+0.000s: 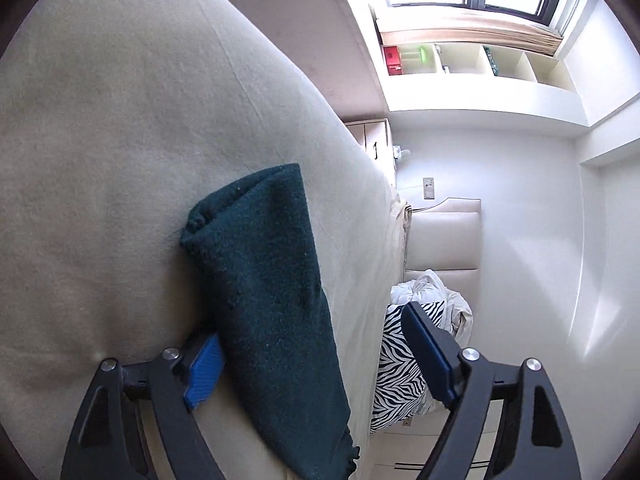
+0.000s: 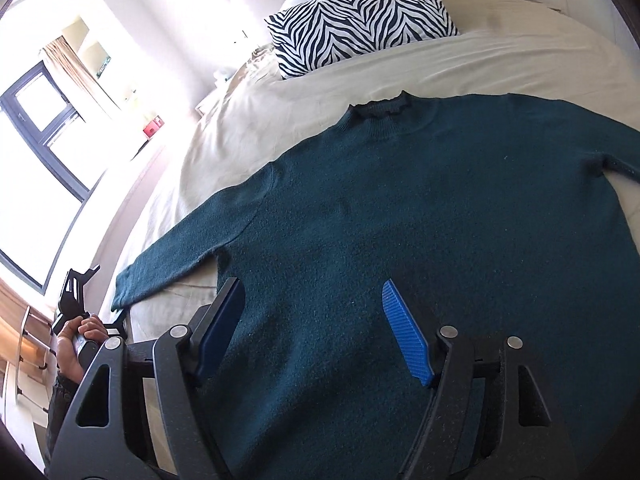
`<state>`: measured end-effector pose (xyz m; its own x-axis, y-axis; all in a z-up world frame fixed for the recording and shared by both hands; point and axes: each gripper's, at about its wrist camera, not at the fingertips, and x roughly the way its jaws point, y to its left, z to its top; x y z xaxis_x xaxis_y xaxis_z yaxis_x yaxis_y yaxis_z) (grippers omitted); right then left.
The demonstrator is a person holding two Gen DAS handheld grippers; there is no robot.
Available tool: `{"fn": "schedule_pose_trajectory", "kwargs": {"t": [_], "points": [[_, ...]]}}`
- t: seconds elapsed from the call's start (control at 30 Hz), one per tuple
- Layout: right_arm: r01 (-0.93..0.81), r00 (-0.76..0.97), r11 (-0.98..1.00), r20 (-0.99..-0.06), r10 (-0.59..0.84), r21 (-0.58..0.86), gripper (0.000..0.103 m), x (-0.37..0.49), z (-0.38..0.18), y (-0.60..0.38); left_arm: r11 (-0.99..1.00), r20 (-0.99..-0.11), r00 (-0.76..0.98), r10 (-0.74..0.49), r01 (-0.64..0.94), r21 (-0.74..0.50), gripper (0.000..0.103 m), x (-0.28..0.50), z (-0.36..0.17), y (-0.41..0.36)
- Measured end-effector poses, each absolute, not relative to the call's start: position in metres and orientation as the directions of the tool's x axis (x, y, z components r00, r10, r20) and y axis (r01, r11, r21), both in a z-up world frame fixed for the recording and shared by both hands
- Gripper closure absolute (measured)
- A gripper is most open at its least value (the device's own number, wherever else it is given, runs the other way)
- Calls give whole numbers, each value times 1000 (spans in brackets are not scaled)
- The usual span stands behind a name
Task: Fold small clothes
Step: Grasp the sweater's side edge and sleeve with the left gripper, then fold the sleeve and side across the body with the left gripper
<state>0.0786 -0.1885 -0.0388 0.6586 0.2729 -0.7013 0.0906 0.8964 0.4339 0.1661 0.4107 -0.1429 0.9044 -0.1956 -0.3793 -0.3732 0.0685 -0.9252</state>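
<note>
Bed [image 2: 500, 60]; unlabelled teal sweater [image 2: 400, 208] flat

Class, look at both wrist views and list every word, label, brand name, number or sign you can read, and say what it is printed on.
No text can be read in either view.
The red box on the shelf carries pale marks, too small and blurred to read.
The green sweater, the zebra pillow and both grippers show no label or lettering.

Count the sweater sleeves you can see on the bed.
2. One sleeve stretches toward the window side with the left gripper open around it; the other sleeve runs out of frame opposite, mostly hidden.
</note>
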Motion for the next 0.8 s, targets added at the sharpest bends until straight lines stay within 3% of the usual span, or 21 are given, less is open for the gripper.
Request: {"fn": "schedule_pose_trajectory", "kwargs": {"t": [0.03, 0.1, 0.27, 0.37, 0.5, 0.63, 0.8], "points": [[95, 659, 894, -701, 273, 438, 32, 79, -42, -191, 78, -394, 898, -198, -386, -919, 45, 172, -144, 412], [102, 657, 886, -699, 281, 452, 33, 80, -47, -198, 107, -434, 878, -200, -421, -901, 78, 182, -140, 410], [132, 656, 853, -690, 306, 504, 36, 83, -59, -225, 477, -502, 839, -210, -360, -802, 95, 223, -75, 357], [164, 659, 814, -676, 329, 557, 42, 88, -70, -247, 722, -529, 812, -246, -210, -659, 95, 248, -28, 275], [192, 673, 753, -643, 366, 629, 43, 91, -84, -282, 962, -579, 786, -216, 69, -265, 94, 252, 0, 116], [210, 670, 644, -588, 453, 735, 43, 101, -105, -322, 951, -645, 745, -170, 296, 91, 94, 236, -40, -23], [199, 615, 455, -472, 632, 868, 43, 138, -136, -340, 904, -684, 723, -98, 352, 243, 94, 221, -90, -76]]}}
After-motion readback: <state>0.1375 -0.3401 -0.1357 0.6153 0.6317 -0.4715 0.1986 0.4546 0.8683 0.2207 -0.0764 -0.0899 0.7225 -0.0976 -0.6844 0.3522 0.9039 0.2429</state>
